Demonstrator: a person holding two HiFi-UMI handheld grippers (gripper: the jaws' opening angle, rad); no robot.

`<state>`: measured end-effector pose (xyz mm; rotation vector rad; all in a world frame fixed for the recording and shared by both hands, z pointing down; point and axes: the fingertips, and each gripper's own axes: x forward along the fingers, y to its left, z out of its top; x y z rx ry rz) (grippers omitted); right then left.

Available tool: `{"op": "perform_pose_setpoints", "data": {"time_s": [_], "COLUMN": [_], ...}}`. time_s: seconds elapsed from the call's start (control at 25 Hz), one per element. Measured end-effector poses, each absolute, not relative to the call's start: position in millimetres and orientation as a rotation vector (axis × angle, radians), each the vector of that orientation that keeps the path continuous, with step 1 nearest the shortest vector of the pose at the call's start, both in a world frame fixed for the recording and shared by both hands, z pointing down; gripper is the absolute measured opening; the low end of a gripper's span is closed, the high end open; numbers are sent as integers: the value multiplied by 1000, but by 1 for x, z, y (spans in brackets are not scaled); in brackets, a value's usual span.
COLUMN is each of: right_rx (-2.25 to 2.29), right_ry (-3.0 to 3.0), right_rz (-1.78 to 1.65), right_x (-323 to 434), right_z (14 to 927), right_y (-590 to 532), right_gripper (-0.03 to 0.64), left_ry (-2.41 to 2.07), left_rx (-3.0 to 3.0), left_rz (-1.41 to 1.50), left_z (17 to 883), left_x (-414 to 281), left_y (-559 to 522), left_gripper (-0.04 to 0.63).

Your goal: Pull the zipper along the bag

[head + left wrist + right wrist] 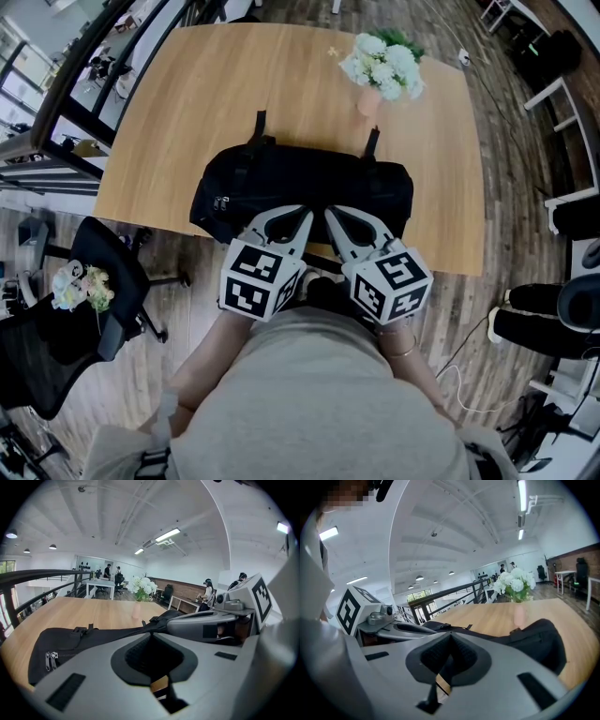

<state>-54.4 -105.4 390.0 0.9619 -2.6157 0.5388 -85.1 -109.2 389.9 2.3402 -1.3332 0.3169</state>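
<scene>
A black duffel bag [300, 183] lies across the near half of the wooden table [187, 103]. Its metal zipper pulls [221, 202] sit at its left end and also show in the left gripper view as zipper pulls [49, 660]. My left gripper [303, 216] and right gripper [332, 216] are side by side at the bag's near edge, tips almost touching it. In its own view the left gripper [150, 633] has its jaws together over the bag [70, 641], with nothing visible between them. The right gripper [449, 637] is likewise shut and empty beside the bag [534, 639].
A vase of white flowers [382, 70] stands at the table's far right. A black office chair [103, 272] stands left of the table's near edge. My body is close against the front edge. A railing runs past the table's left side.
</scene>
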Motion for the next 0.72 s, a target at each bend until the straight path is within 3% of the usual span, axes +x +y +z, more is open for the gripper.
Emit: {"op": "perform_pose_setpoints", "data": {"time_s": [0.72], "right_rx": [984], "right_ry": [-2590], "right_rz": [519], "right_x": [-44], "right_z": [395], "right_y": [-110], "right_gripper": [6], "left_ry": [-1329], "left_rx": [2331], "left_rz": [329], "left_z": [390], "left_x": [-79], "left_y": [-109], "left_gripper": [31]}}
